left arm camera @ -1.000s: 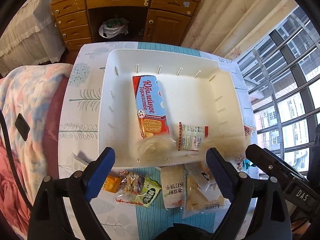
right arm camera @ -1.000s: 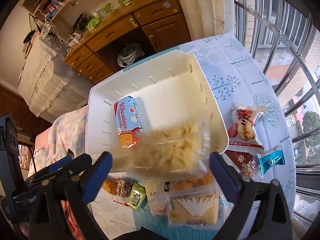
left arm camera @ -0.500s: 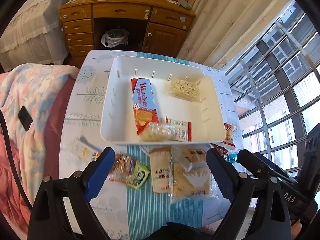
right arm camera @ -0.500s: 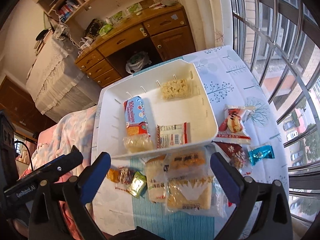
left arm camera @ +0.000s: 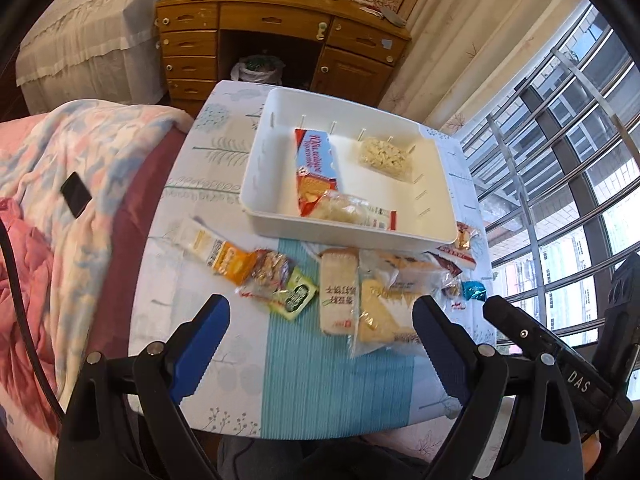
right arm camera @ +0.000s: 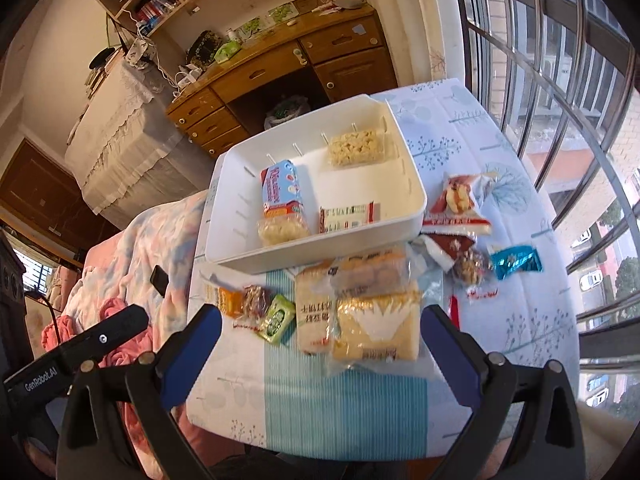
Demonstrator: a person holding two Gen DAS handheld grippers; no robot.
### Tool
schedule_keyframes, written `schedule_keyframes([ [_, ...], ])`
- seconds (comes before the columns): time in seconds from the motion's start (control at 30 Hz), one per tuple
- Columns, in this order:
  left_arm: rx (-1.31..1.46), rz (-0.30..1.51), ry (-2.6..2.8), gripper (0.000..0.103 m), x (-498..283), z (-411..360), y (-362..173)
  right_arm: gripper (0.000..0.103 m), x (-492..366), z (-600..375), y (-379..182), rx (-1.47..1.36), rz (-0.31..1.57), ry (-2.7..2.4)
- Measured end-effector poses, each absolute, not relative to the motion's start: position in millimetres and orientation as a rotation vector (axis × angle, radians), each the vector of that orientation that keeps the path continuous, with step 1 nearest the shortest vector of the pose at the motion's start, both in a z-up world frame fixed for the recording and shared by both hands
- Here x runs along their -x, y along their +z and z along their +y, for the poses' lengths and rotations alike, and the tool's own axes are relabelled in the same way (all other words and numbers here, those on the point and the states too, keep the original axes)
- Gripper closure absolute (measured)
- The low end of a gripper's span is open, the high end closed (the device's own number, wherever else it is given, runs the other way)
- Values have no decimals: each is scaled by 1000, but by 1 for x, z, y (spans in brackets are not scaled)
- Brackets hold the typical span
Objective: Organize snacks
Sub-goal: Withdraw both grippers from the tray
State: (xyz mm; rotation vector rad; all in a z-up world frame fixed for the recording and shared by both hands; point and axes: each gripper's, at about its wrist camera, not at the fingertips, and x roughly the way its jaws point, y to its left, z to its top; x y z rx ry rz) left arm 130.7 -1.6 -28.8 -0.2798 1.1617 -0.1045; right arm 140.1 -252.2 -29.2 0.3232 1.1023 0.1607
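A white bin [left arm camera: 344, 230] [right arm camera: 312, 250] sits on the table. Inside lie a blue-and-red cookie pack [left arm camera: 316, 156] [right arm camera: 280, 188], a clear bag of pale pieces [left arm camera: 386, 156] [right arm camera: 354, 146], a small clear bag [left arm camera: 344, 208] [right arm camera: 282, 230] and a red-edged white packet [right arm camera: 350, 216]. Several loose snacks lie in front of the bin: a white bread pack [left arm camera: 336, 290] [right arm camera: 314, 314], a yellow pastry bag [left arm camera: 380, 312] [right arm camera: 376, 326], a green packet [left arm camera: 296, 294] [right arm camera: 278, 318]. My left gripper [left arm camera: 320, 324] and right gripper [right arm camera: 320, 336] are open and empty, above the table's near edge.
More wrapped snacks lie right of the bin, among them a red-and-white bag [right arm camera: 458, 204] and a blue foil sweet [right arm camera: 516, 260]. A bed with a pink blanket [left arm camera: 60, 200] adjoins the table's left side. A wooden desk [left arm camera: 280, 36] stands beyond. Window bars [right arm camera: 560, 80] are at the right.
Both grippers have pulled back and up from the bin. The clear bag of pale pieces that hung before the right gripper now lies in the bin's far right corner.
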Motion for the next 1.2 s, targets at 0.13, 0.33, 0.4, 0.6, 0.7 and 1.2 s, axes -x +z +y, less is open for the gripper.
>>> schedule_keyframes([
  [0.13,260,1174,-111,11,-124,5,-35,3,-132,-248,-34,-329,1104,146],
  [0.33,219,1211,-141,11,-123,14,-46,4,-124,-239,-43,-290,1117,103],
  [0.4,207,1226,-160,11,-126,17,-47,4,-120,-235,-45,-284,1122,83],
  [0.6,148,1225,-237,11,-138,19,-47,4,-112,-230,-47,-258,1097,28],
  [0.7,135,1250,-273,11,-147,17,-54,4,-106,-226,-44,-228,1063,-7],
  [1.2,84,1331,-332,11,-156,-11,-71,4,-80,-223,-44,14,1018,-53],
])
